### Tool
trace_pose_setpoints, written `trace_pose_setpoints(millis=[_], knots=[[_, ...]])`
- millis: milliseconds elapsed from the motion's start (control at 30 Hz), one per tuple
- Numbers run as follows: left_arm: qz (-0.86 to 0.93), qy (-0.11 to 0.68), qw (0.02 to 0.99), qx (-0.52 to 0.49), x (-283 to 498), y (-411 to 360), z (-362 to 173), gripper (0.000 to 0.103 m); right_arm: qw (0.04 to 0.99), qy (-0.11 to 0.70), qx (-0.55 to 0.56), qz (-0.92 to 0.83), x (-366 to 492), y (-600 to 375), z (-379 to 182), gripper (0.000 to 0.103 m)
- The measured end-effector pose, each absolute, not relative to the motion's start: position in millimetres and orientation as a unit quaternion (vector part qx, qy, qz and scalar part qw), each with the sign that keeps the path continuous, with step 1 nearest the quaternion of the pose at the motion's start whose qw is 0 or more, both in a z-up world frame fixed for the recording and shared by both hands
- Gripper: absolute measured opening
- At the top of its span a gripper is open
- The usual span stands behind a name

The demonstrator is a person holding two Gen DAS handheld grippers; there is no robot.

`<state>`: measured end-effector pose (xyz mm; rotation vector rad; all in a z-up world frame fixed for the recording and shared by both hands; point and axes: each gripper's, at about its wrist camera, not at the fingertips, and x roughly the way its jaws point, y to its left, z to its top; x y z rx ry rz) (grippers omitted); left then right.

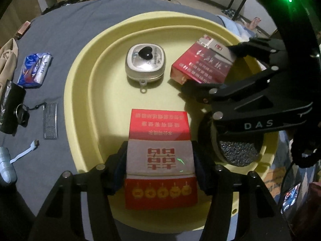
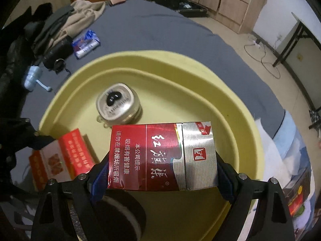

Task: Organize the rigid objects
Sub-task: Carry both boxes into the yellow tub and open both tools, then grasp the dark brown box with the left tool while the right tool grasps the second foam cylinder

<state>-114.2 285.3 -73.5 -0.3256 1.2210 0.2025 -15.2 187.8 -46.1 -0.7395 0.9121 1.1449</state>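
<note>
Between my left tongs (image 1: pixel 160 168) sits the red pack with the grey band (image 1: pixel 160 158), low in the yellow basin (image 1: pixel 80 92) on the bed; the pads flank its two narrow sides, but I cannot tell whether they press or have let go. My right tongs (image 2: pixel 162 170) are clamped on the red-and-silver pack (image 2: pixel 162 156) across its width, holding it above the basin floor, just beside the small metal tin (image 2: pixel 117 102) with the dark heart on its lid. Both packs are thin card: light, stiff along the edges, easy to dent on the broad faces, and the wrap looks slick, so I judge the narrow sides the right place to grip, with gentle pressure. The tin looks harder and smoother, so it may slide. A round lidded jar (image 1: pixel 236 150) stands in the basin near both tongs. Outside on the grey sheet lie a blue tissue packet (image 1: pixel 35 70) and a clear ridged case (image 1: pixel 50 121).
</note>
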Motion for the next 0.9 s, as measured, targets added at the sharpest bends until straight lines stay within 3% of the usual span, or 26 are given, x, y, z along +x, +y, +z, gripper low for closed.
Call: trace_pose_setpoints(millis=[67, 100, 133, 300, 500, 733, 900], knots=[[0.087, 0.562, 0.809, -0.149, -118.7, 280.3, -69.6, 0.082, 0.684, 0.403, -0.314, 0.520, -17.2, 187.0, -41.6, 0.093], [0.087, 0.559, 0.812, -0.143, -120.2, 277.8, -66.6, 0.097, 0.687, 0.395, -0.305, 0.528, -18.6, 182.9, -35.0, 0.102], [0.075, 0.548, 0.822, -0.137, -123.3, 273.1, -60.1, 0.103, 0.691, 0.385, -0.290, 0.538, -19.4, 176.9, -25.5, 0.103], [0.064, 0.532, 0.836, -0.120, -113.9, 265.4, -27.2, 0.103, 0.734, 0.348, -0.217, 0.541, 2.2, 117.4, 39.3, 0.103], [0.028, 0.499, 0.863, -0.076, -44.5, 221.1, 30.8, 0.103, 0.802, 0.330, -0.195, 0.458, 71.6, -17.1, 90.3, 0.103], [-0.036, 0.528, 0.849, -0.011, 69.7, 135.2, -0.2, 0.103, 0.845, 0.392, -0.189, 0.310, 147.9, -171.9, 55.0, 0.103], [-0.032, 0.555, 0.831, 0.026, 113.2, 113.9, -37.1, 0.103, 0.835, 0.436, -0.157, 0.298, 158.6, -197.1, 10.4, 0.103]])
